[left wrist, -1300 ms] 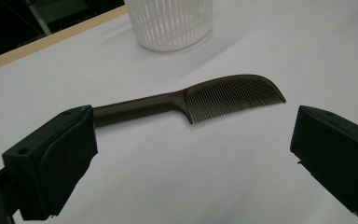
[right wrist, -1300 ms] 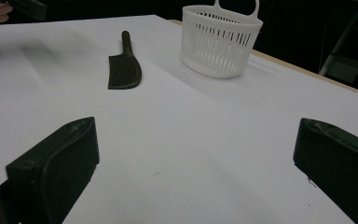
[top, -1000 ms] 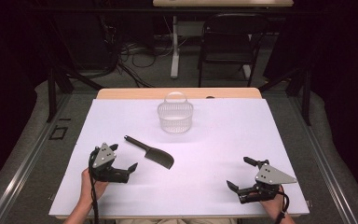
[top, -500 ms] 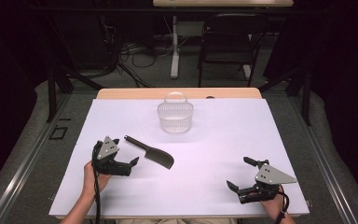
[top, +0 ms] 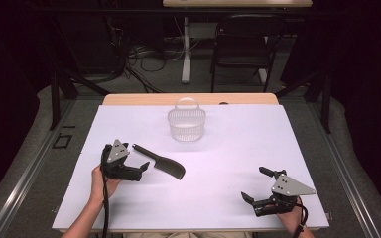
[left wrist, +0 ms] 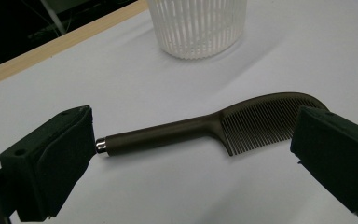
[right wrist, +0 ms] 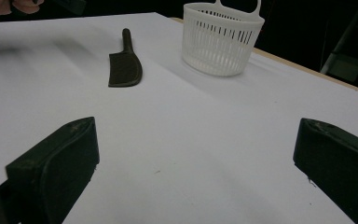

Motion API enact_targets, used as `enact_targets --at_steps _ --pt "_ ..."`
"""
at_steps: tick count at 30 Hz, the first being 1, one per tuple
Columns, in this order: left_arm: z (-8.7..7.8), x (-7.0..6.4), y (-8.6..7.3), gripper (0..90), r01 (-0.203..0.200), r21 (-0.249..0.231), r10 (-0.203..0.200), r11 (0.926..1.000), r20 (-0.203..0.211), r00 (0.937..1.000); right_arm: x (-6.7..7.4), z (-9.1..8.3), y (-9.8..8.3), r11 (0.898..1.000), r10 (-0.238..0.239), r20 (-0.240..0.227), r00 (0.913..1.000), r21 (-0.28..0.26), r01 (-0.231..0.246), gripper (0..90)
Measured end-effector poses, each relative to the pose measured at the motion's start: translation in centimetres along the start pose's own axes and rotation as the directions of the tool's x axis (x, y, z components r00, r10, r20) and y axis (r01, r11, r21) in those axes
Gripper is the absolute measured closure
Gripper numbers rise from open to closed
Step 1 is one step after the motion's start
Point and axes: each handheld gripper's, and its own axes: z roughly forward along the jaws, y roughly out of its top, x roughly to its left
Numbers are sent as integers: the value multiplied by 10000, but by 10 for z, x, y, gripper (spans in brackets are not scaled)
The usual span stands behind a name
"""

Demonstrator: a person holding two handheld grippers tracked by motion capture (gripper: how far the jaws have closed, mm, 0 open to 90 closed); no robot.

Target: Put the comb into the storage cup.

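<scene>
1. Comb (top: 161, 161) is what I'm after: dark, long-handled, lying flat on the white tabletop (top: 238, 148), on my side of the white basket (top: 186, 125) and a little toward the left edge. Its handle tip points away from the basket's right side and its toothed head lies nearer the middle of the sheet.

2. What has changed over the last second: my left gripper (top: 140, 171) has slid forward from the near edge toward the basket, and it now sits right at the comb. The comb and basket have not moved.

3. In the left gripper view the comb (left wrist: 205, 128) lies across the gap. The left fingers (left wrist: 51, 163) are spread wide, one just beside the metal-tipped handle end, the other in front of the comb's head. Nothing is clamped yet; I cannot tell whether either pad is touching.

4. My right gripper (top: 250, 202) rests well away from the basket at the near right corner. Its fingers (right wrist: 56, 168) are spread over bare tabletop, holding nothing, with the comb (right wrist: 125, 63) and basket (right wrist: 221, 39) far ahead.

5. I judge the approach nearly finished. The span runs along the comb's length, which is awkward, so I would turn the wrist to pinch across the handle before closing.

6. The likely goal is the basket just beyond.
</scene>
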Motion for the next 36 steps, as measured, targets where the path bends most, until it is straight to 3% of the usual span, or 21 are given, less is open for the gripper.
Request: enact_targets --at_steps 36 --pt "27 12 16 1 84 274 -76 9996 -282 9996 0 1 0 10000 -9 -36 10000 94 9 0"
